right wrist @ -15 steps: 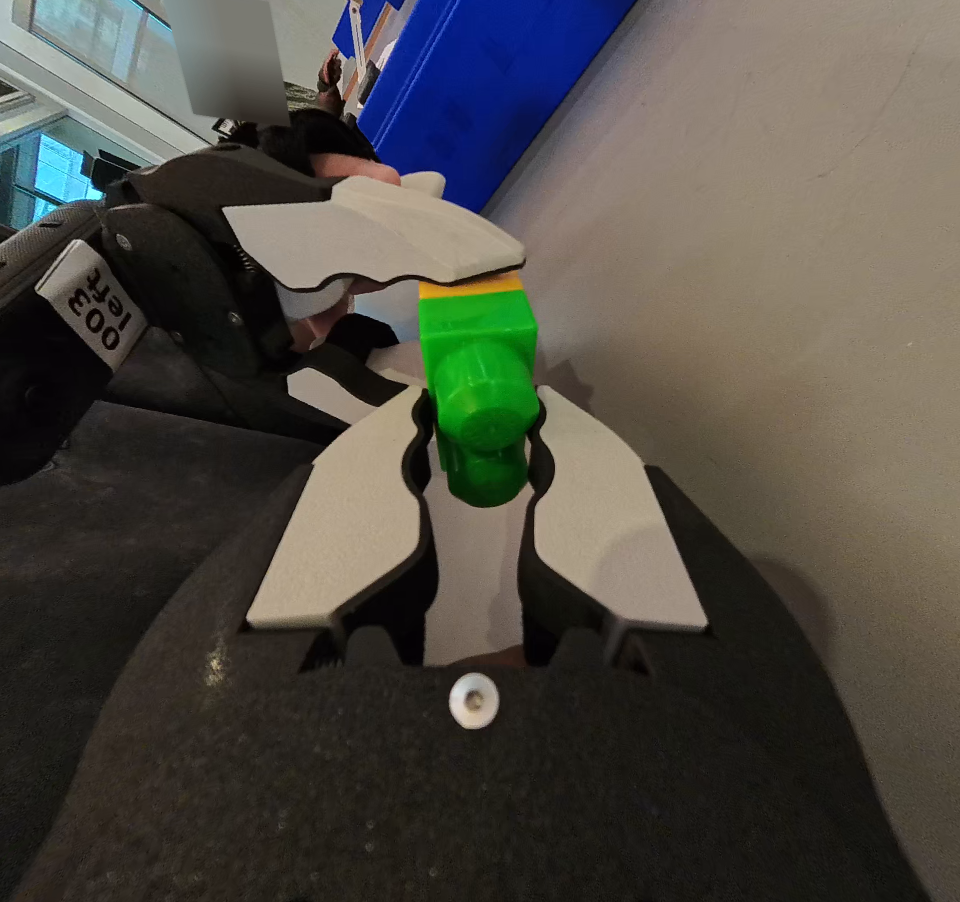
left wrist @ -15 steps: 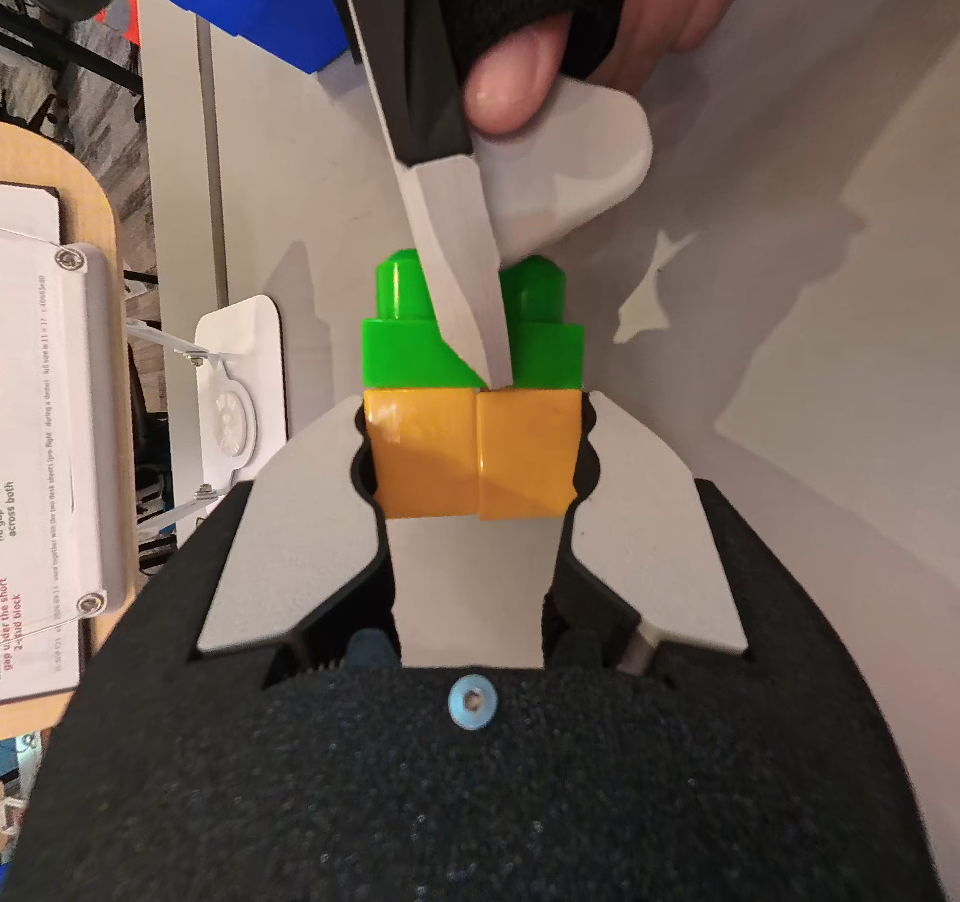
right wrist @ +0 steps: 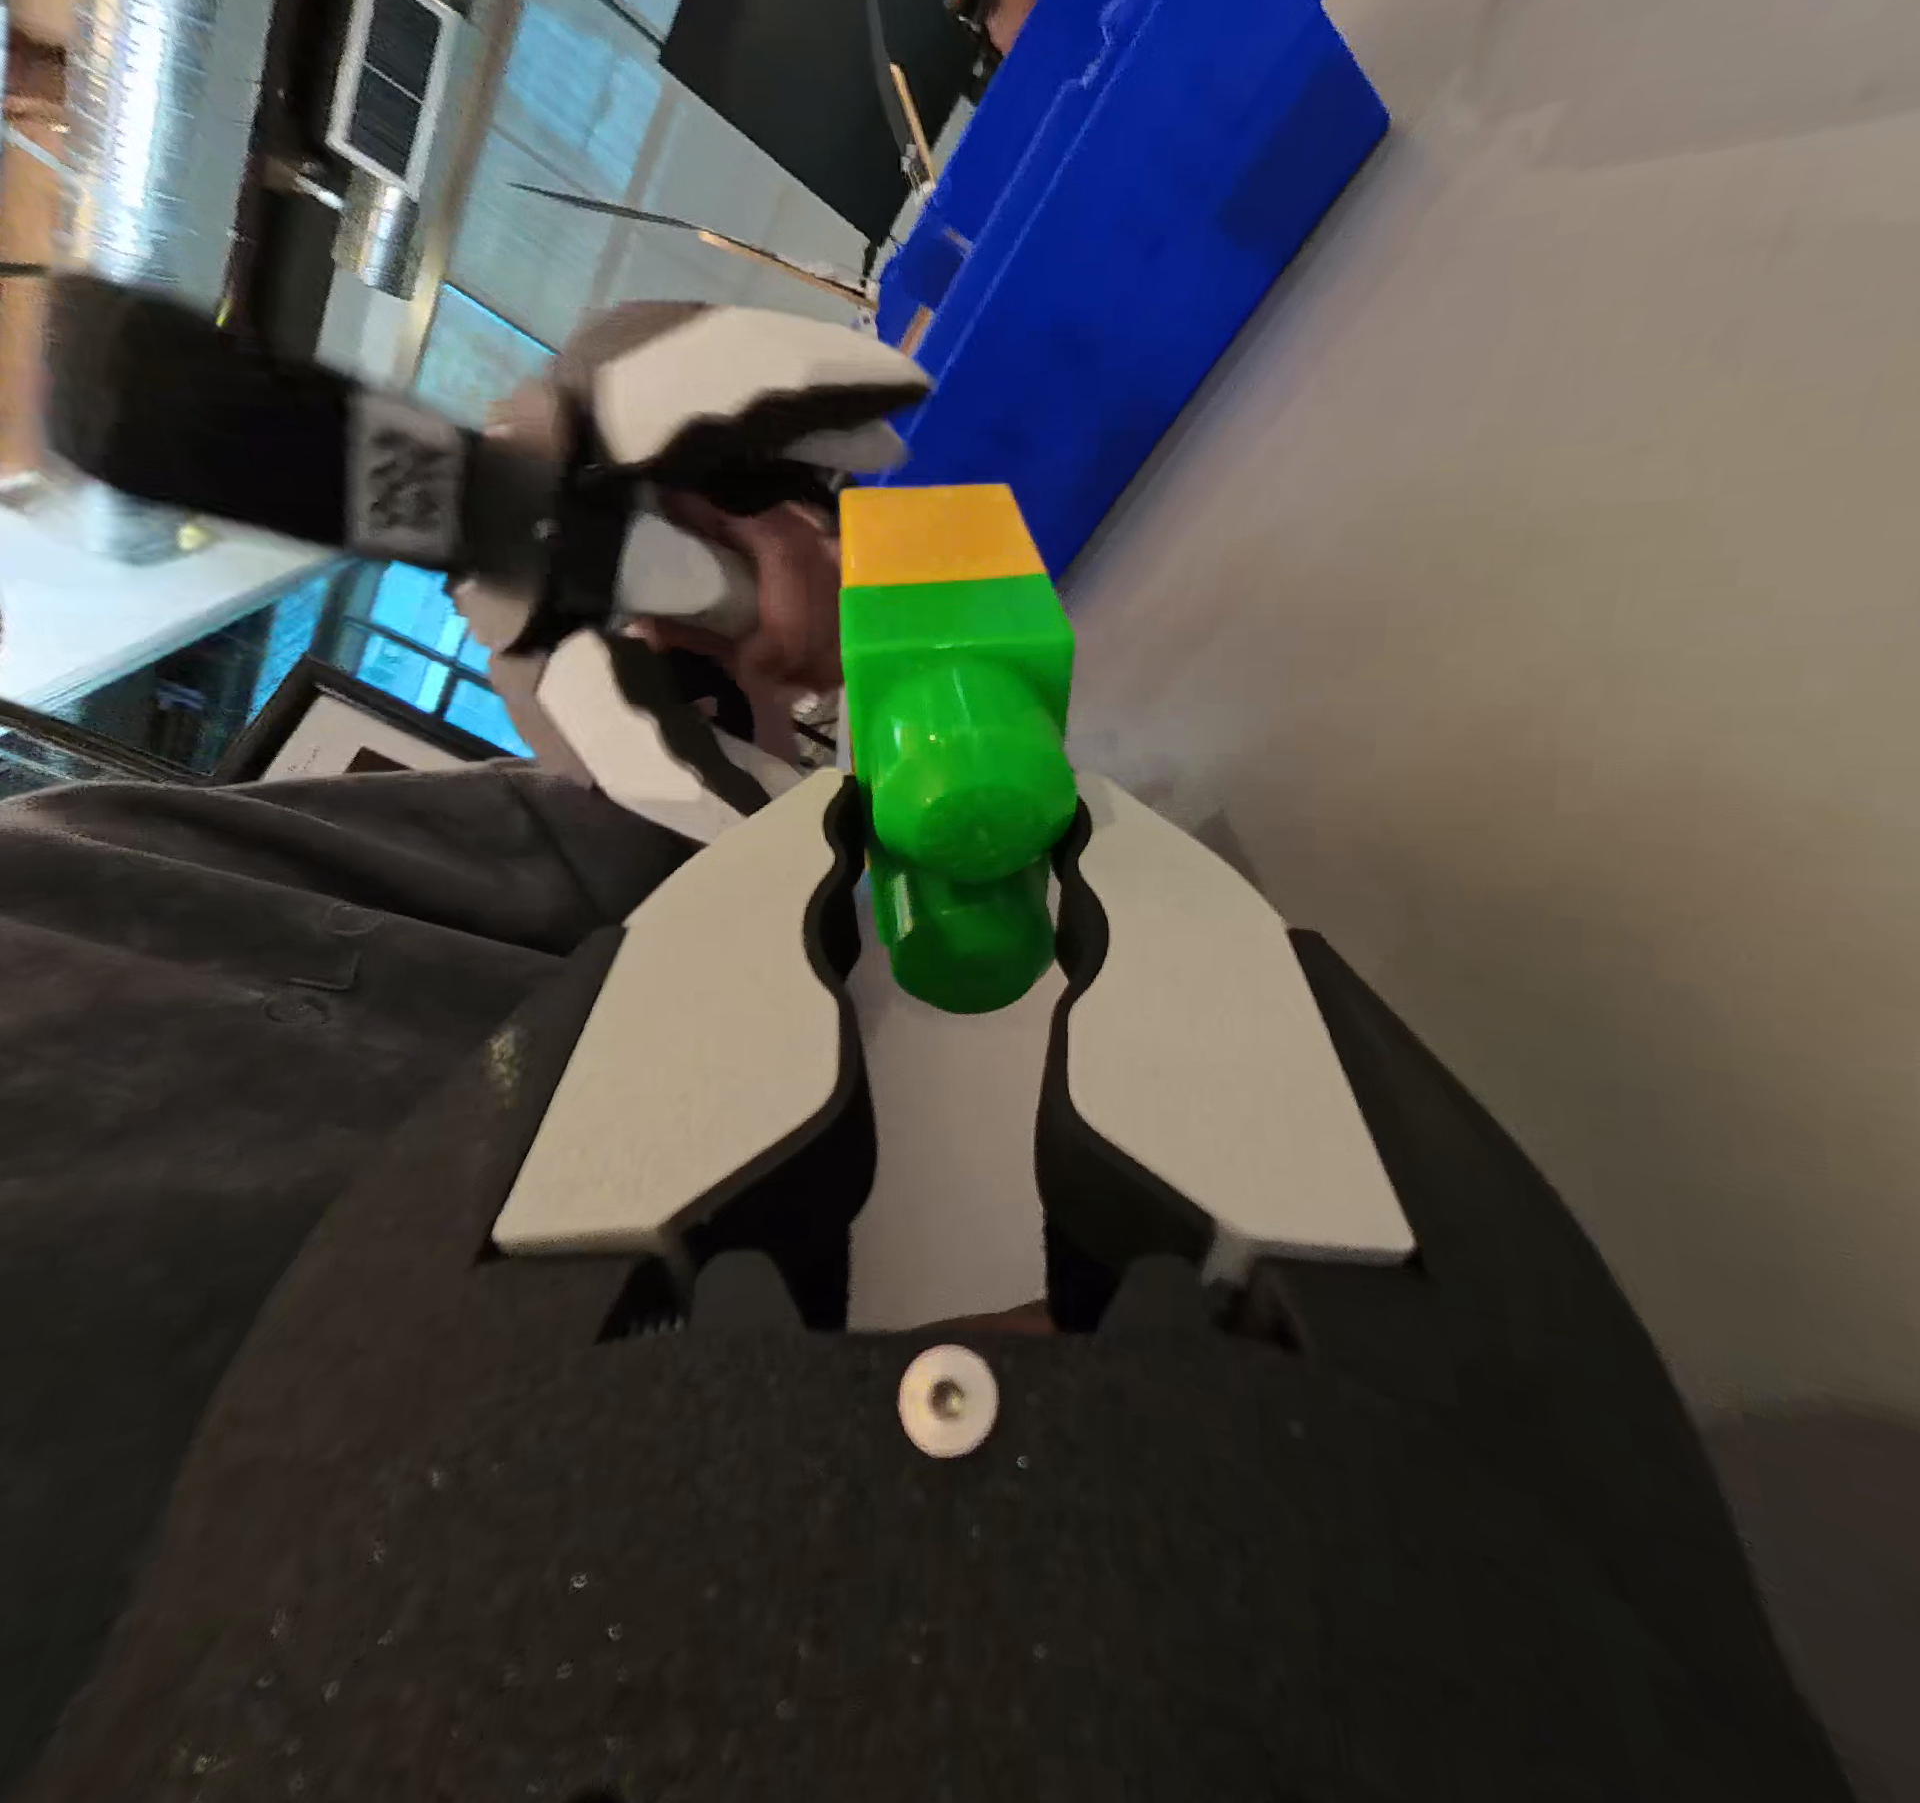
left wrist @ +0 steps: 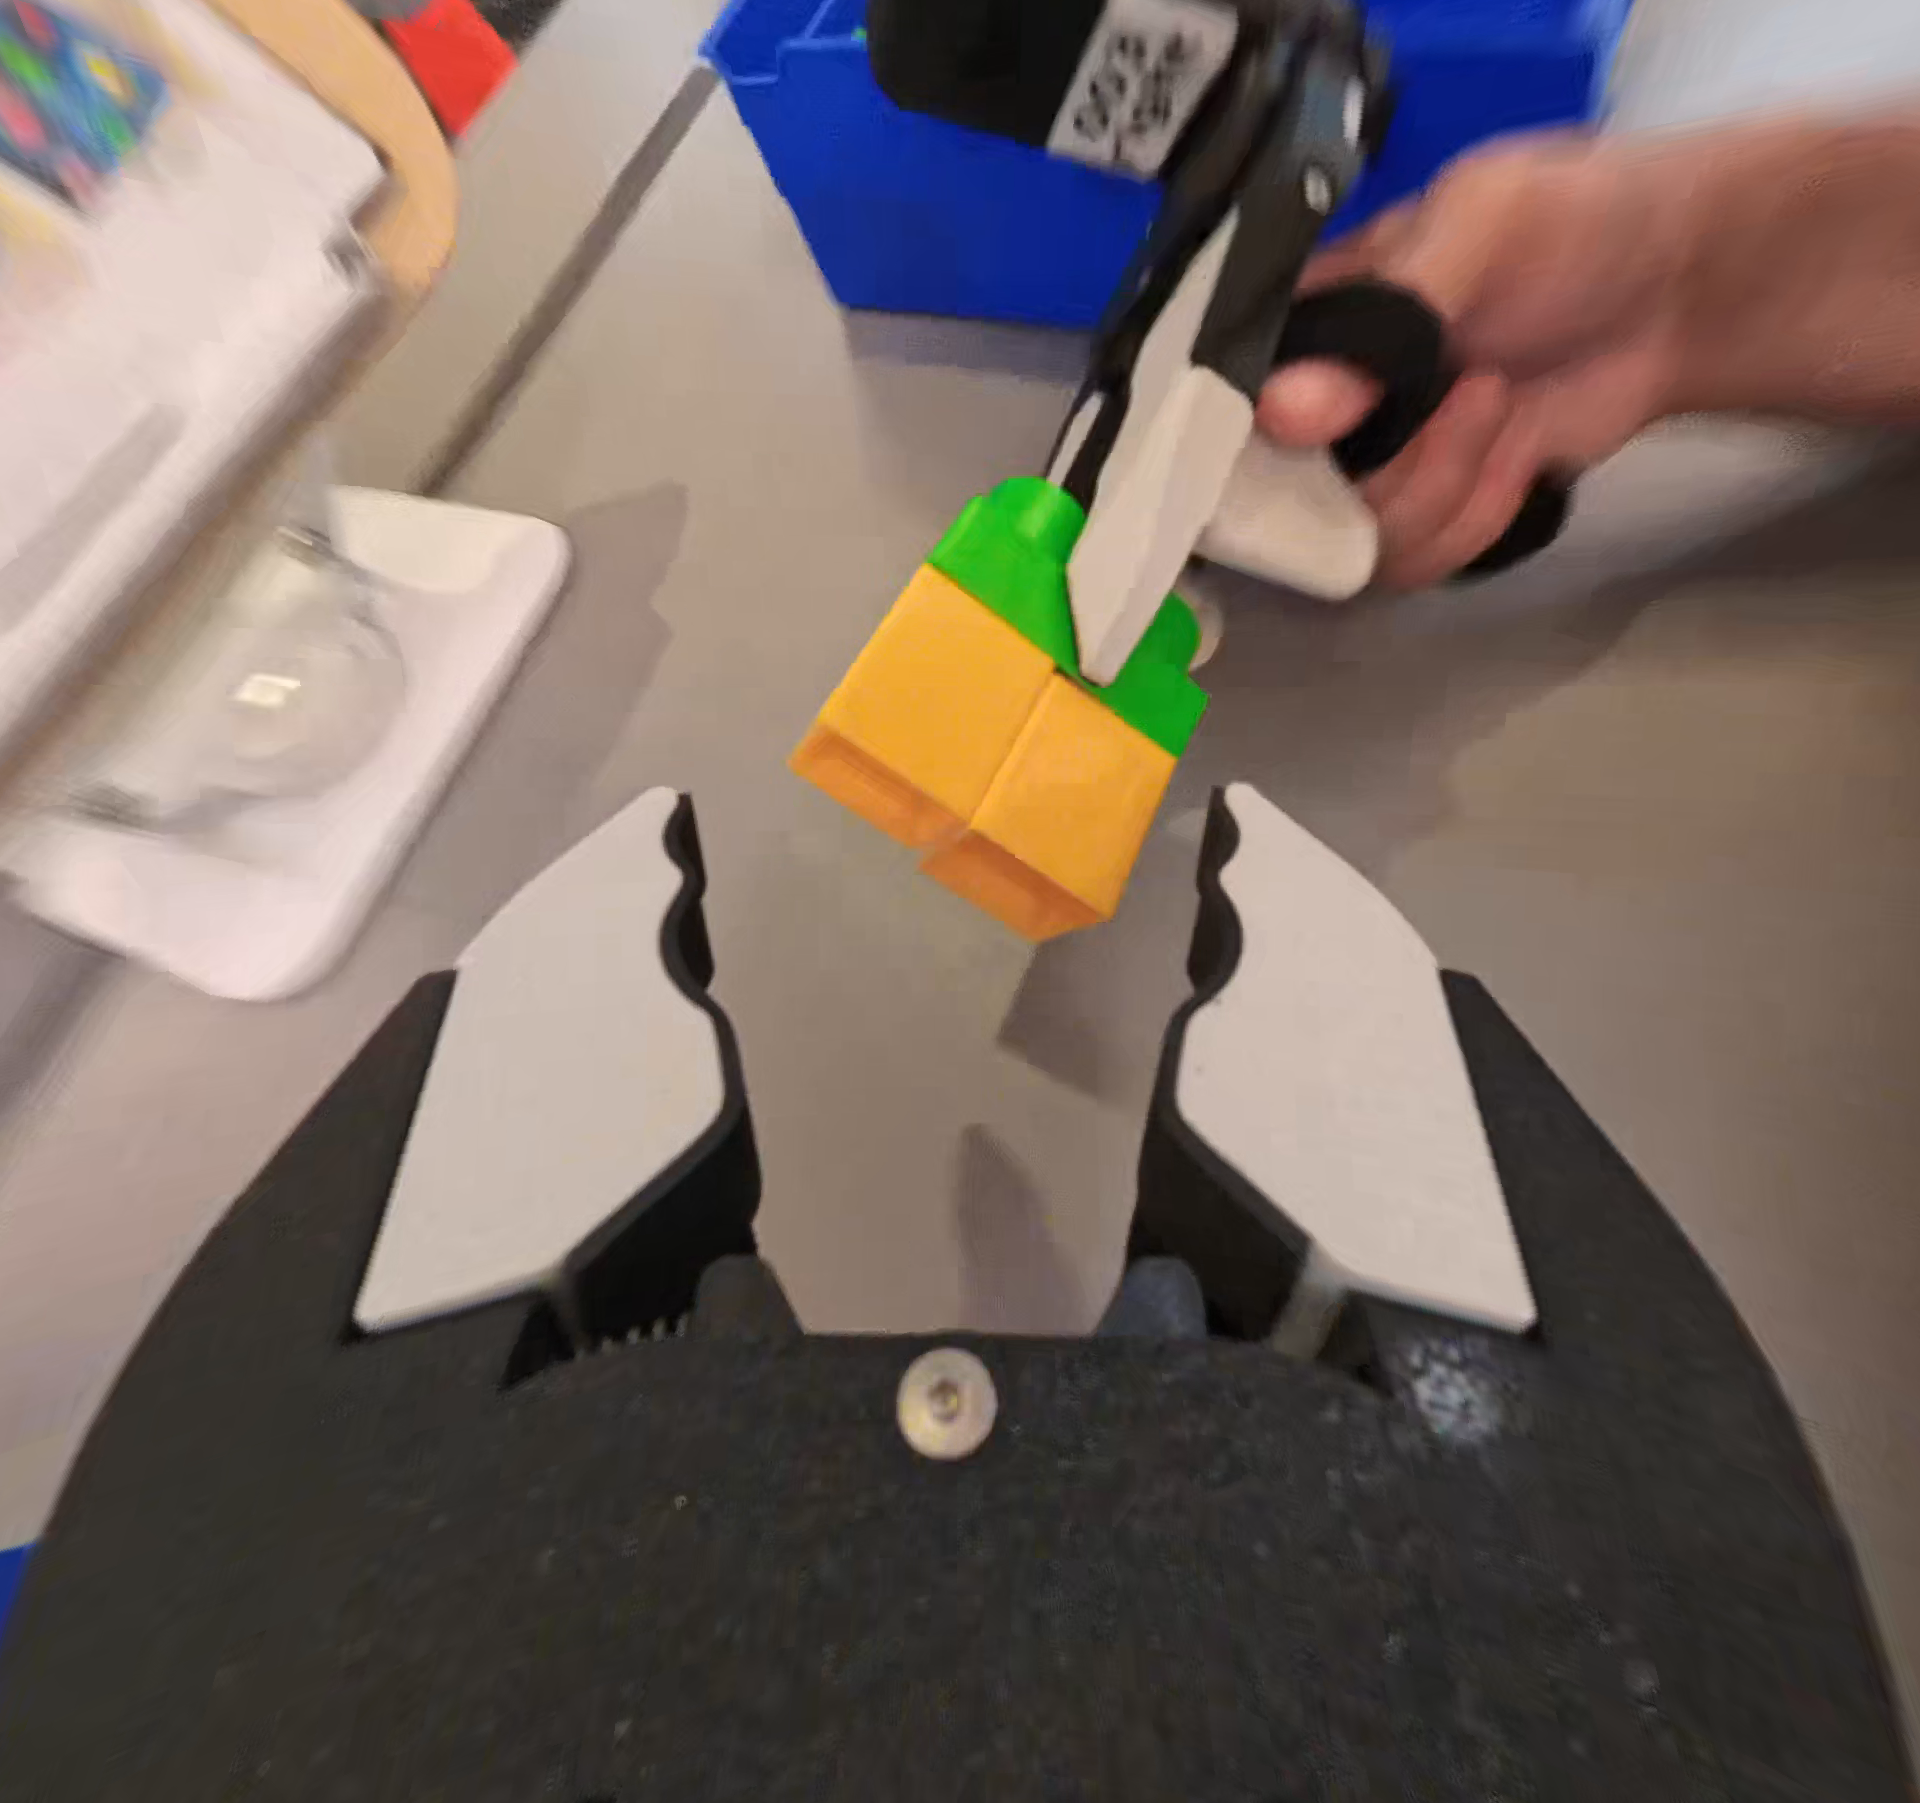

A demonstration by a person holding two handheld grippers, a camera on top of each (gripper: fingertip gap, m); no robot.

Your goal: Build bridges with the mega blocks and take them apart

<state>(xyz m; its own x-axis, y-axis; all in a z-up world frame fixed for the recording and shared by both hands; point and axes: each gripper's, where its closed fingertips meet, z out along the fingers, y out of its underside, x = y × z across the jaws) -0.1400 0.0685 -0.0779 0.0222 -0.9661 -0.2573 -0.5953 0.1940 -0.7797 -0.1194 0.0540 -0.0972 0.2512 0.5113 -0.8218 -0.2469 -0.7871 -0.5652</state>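
Left wrist view: left gripper (left wrist: pixel 951 880) fills the near part, jaws spread wide, nothing between them, released. Just beyond its fingertips the block stack hangs in the air above the grey table (left wrist: pixel 644 465): green block (left wrist: pixel 1013 564) on the far side, two orange blocks (left wrist: pixel 987 766) joined under it, hollow undersides tilted toward the camera. Right gripper (left wrist: pixel 1117 600) comes in from the far right, its white finger (left wrist: pixel 1153 465) pressed on the green block between the two studs. A hand (left wrist: pixel 1538 351) on the right holds that gripper's black handle. Blue bin (left wrist: pixel 935 184) sits far centre on the table. On the left, a white tray (left wrist: pixel 416 714) with a clear round piece on it, blurred. Far left, a wooden board with white sheets, blurred.

Right wrist view: right gripper (right wrist: pixel 961 880) clenched on the green block (right wrist: pixel 956 714), fingertips gripping its studs from both sides. One stud faces the camera. Orange block (right wrist: pixel 935 532) sits on the far end of the green one; only one orange face visible here. Left gripper (right wrist: pixel 727 465) is farther off to the left, apart from the stack, jaws parted, motion-blurred. Blue bin (right wrist: pixel 1122 278) lies far right on the grey table (right wrist: pixel 1558 610). Dark cloth (right wrist: pixel 260 974) fills the near left.
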